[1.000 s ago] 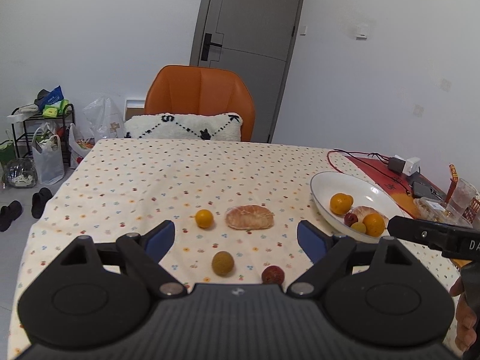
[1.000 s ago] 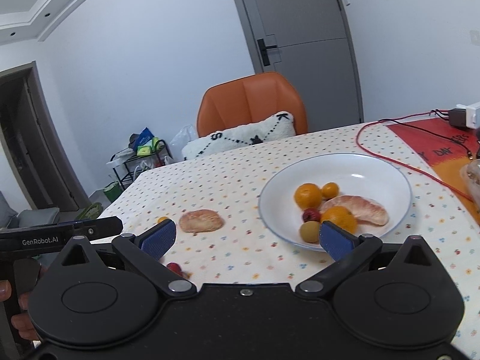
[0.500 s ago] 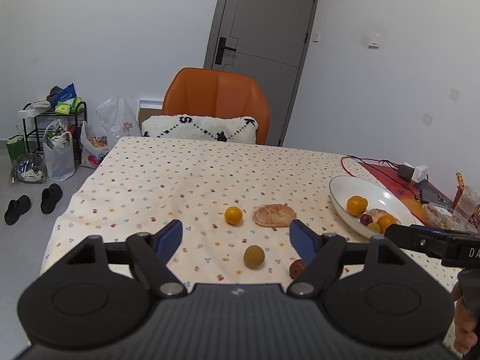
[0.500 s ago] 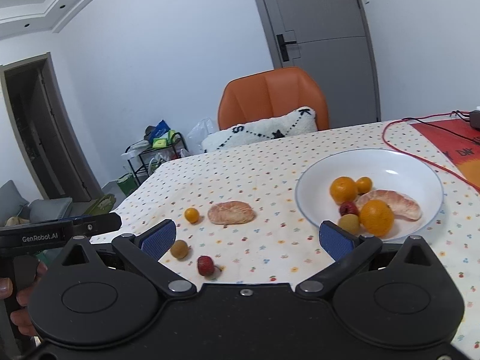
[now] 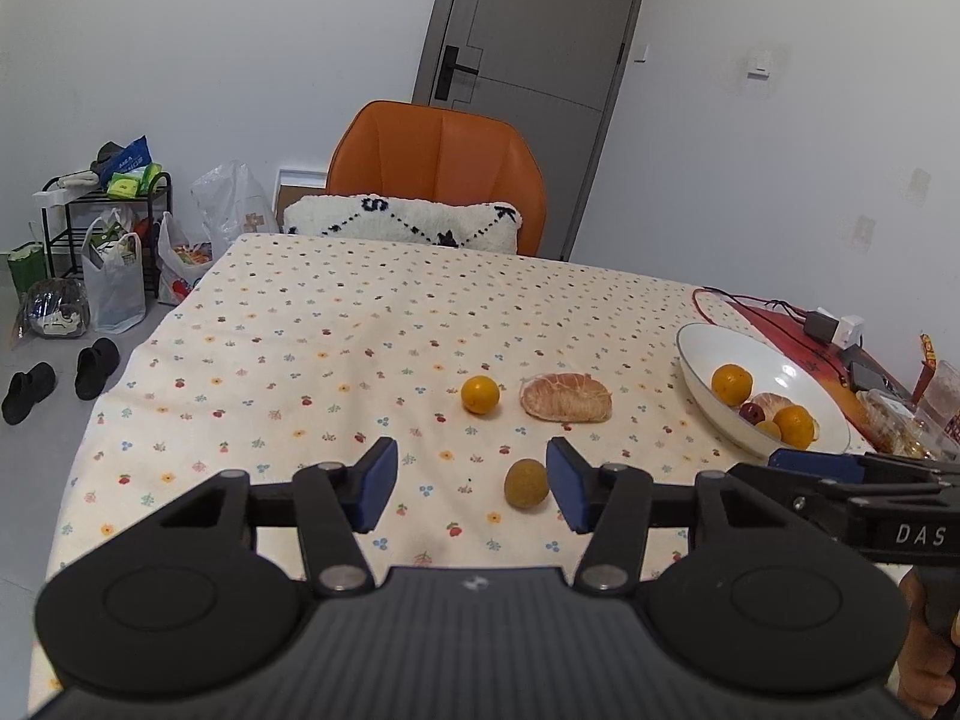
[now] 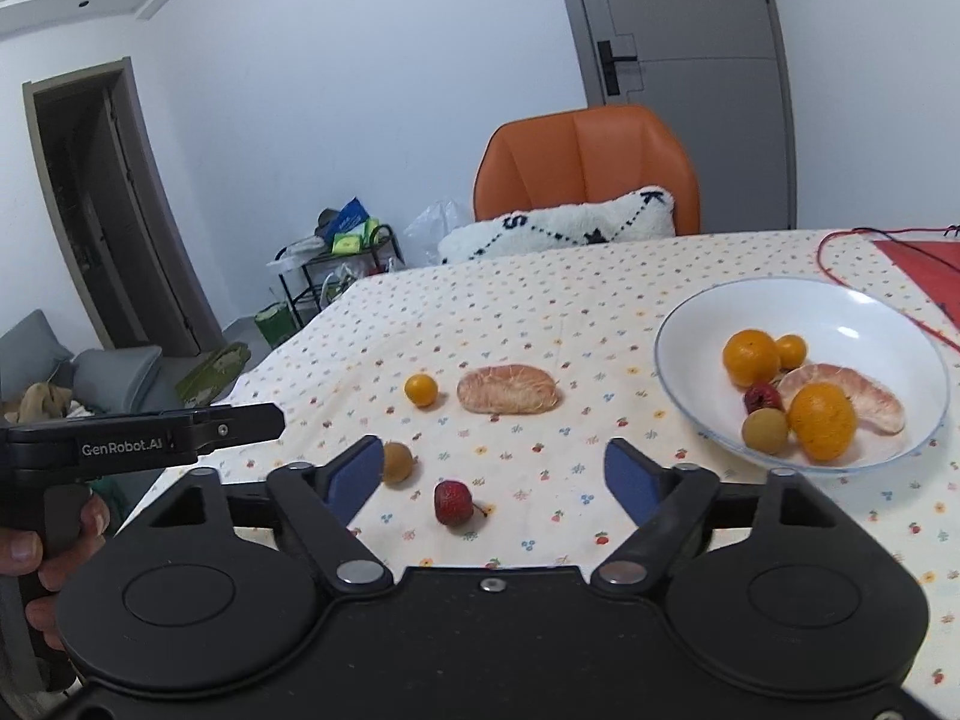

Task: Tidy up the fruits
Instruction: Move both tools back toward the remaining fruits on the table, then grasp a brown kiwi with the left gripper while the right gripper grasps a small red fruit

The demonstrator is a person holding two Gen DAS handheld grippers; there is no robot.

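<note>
Loose on the dotted tablecloth lie a small orange [image 5: 480, 394] [image 6: 420, 389], a peeled pomelo segment [image 5: 565, 398] [image 6: 507, 389], a round brown-green fruit [image 5: 525, 482] [image 6: 397, 462] and a red strawberry-like fruit [image 6: 453, 502]. A white bowl [image 5: 702, 354] [image 6: 870, 312] at the right holds several fruits. My left gripper [image 5: 470, 492] is open and empty, its right pad beside the brown-green fruit. My right gripper [image 6: 495, 479] is open and empty, with the red fruit between its pads.
An orange chair [image 5: 438, 162] with a white cushion [image 5: 402, 222] stands at the table's far edge. A red cable [image 6: 852, 252], chargers [image 5: 834, 327] and a plastic cup [image 5: 939, 390] lie at the right. Bags, a rack and shoes [image 5: 57, 375] are on the floor at the left.
Both grippers have pulled back and shifted left, so the loose fruits sit nearer their pads. Both sets of pads stand closer together than before, still open.
</note>
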